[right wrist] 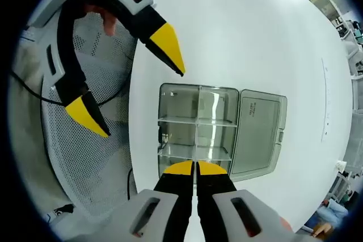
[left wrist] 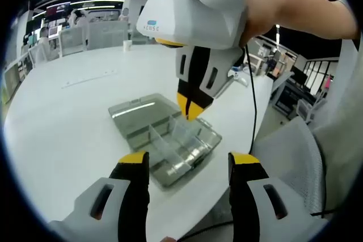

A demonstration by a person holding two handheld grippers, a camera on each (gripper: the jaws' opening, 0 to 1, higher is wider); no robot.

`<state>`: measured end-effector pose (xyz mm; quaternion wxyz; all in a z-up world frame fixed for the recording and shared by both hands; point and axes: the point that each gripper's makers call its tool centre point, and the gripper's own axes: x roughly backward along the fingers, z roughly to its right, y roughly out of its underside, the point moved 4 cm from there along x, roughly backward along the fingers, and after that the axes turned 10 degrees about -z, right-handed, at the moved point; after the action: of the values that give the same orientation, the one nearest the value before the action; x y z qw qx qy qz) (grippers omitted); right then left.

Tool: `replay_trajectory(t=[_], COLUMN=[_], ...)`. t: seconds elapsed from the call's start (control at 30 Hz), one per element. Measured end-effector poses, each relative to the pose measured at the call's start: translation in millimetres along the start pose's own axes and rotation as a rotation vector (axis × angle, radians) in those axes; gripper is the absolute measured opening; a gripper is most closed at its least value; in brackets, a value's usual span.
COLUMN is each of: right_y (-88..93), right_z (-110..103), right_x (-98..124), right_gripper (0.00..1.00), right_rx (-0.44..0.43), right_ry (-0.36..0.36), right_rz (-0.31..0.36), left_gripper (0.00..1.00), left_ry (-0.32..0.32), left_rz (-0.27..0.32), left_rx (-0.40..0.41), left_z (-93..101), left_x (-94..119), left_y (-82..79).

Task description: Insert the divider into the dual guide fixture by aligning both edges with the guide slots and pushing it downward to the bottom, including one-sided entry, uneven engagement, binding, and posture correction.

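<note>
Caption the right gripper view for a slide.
Right gripper, jaws shut, over open clear box; left gripper open beside it.

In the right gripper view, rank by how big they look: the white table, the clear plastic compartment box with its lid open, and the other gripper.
1. Round white table, largest.
2 and 3. Unsure: the left gripper is nearer the camera, so it looks about as large as the clear plastic compartment box with its open lid.
</note>
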<state>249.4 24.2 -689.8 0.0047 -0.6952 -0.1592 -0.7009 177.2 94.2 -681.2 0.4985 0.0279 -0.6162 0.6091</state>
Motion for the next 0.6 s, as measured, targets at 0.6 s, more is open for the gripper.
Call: replay_trajectory(t=[0.6], right_y=[-1.3], right_z=[0.3], right_x=[-0.6], right_gripper=[0.0], right_rx=[-0.014], right_ry=[-0.008], right_rz=[0.004], left_gripper=[0.55], left_ry=[-0.003], left_rz=[0.003], left_rx=[0.001], left_z=[4.4], left_x=[2.6], left_y=[-2.2])
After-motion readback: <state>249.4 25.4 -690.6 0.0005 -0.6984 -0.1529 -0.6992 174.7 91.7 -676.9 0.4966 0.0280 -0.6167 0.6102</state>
